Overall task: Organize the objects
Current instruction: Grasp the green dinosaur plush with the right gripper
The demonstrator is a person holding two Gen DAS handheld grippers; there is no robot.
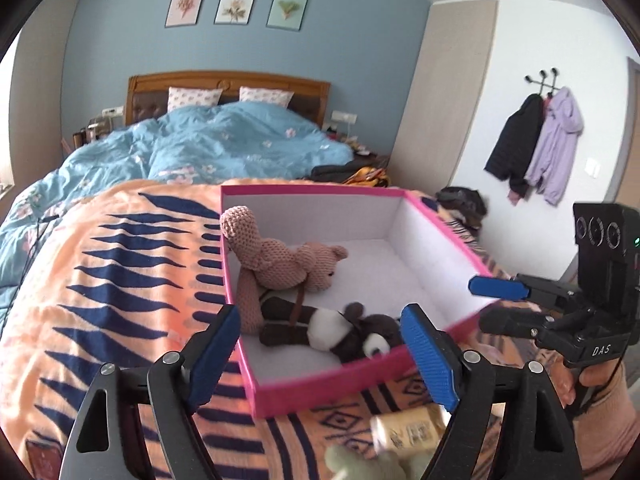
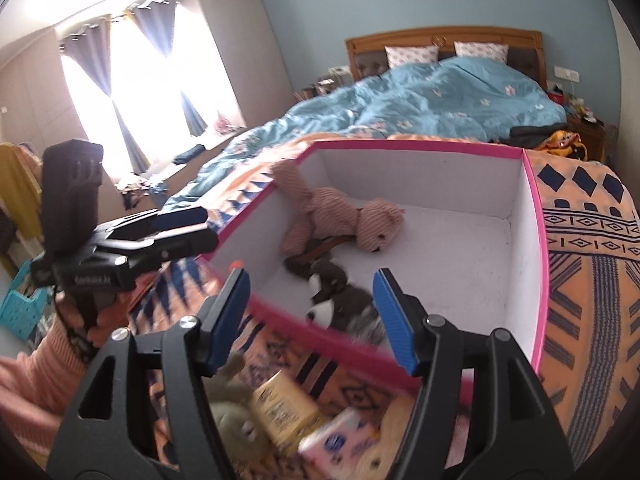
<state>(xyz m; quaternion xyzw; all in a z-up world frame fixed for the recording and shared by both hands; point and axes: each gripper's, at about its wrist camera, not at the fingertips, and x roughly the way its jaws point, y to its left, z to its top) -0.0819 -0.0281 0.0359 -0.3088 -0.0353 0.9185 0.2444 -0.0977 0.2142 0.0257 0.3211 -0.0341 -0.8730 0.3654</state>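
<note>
Two plush toys lie in the pink box point(image 1: 332, 384) on my orange patterned blanket point(image 1: 120, 280): a pink knitted bear point(image 1: 292, 264) slumped against the box's left wall, one limb sticking up over the rim, and a dark brown-and-white plush point(image 1: 340, 328) lying just in front of it by the near wall. Rest of the box floor is bare white.

My left gripper point(image 1: 320, 356) hovers over the near left corner of the box, jaws wide, nothing between the pads, touching neither toy. My right gripper point(image 2: 312, 316) hovers over the near wall too, jaws spread, empty; the dark plush shows past its pads but isn't gripped. Each gripper shows in the other's camera, off to the side, fingers parted.

Outside the box, on the blanket below my grippers: a green plush point(image 2: 236, 412), a yellow packet point(image 2: 284, 412), and a pink-white pack point(image 2: 344, 436) beside it, all blurred, labels unreadable.

Farther back is a blue floral duvet point(image 1: 224, 140), two pillows against a wooden headboard point(image 1: 228, 84), and three framed prints on the blue wall. Coats hang on hooks at right. A peach sleeve point(image 2: 36, 364) shows on my left arm.
</note>
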